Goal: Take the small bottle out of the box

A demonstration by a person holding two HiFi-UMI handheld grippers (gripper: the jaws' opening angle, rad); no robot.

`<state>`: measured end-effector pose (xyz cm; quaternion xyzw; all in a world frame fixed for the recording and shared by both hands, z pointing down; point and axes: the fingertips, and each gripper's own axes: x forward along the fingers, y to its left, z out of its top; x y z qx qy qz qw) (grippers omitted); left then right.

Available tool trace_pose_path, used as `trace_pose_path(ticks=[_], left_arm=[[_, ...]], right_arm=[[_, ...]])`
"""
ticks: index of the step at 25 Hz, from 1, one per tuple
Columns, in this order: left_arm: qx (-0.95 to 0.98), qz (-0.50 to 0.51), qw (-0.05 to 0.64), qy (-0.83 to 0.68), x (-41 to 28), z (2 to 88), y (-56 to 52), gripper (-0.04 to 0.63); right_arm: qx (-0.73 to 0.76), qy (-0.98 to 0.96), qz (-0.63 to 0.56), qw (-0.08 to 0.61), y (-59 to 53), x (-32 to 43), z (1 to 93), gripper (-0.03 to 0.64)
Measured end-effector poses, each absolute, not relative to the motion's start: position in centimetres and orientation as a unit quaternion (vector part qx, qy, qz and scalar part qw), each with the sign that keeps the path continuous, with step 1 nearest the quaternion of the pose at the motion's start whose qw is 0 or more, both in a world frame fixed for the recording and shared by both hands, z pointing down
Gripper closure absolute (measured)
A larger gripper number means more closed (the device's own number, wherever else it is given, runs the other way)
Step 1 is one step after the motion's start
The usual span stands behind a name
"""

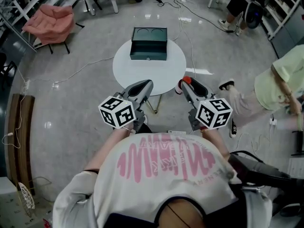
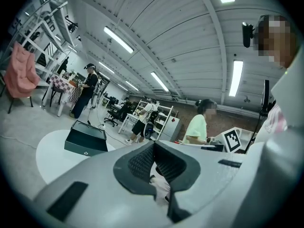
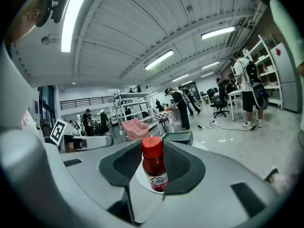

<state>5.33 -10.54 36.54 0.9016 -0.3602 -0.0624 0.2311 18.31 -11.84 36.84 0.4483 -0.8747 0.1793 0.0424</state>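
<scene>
Right gripper (image 3: 153, 161): jaws partly open and closed on the small bottle (image 3: 155, 169), gripped at its body. The bottle's long axis stands upright across the jaws, with the red cap (image 3: 152, 147) pointing up. The bottle is out of the dark green box (image 1: 148, 44), which sits open on the round white table (image 1: 124, 70), well apart. Left gripper (image 2: 154, 148): its jaws appear to meet at the tips, with nothing held.

Round white tabletop (image 1: 152, 77) mid-floor. Pink chair (image 1: 50, 20) far left, well apart from it. Cable (image 1: 85, 68) trails over grey floor (image 1: 71, 122). Person in light green shirt (image 1: 280, 80) at right. Wooden bench (image 1: 19, 137) at left edge.
</scene>
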Motion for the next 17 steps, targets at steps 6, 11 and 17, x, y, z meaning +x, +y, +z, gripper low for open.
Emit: trace_pose_path(ticks=[6,11,17], left_arm=[[0.899,-0.064,0.237,-0.362,5.6,36.9,-10.2,0.588],[0.898,-0.063,0.239,-0.365,5.5,37.2,-10.5,0.588],[0.896,-0.065,0.243,-0.366,5.1,37.4,-11.1,0.588]], right_arm=[[0.446,-0.875,0.182,0.052,-11.5,18.7,37.5,0.477],[0.444,-0.875,0.185,0.055,-11.8,18.6,38.0,0.477],[0.441,-0.876,0.186,0.06,-12.3,18.1,38.4,0.477]])
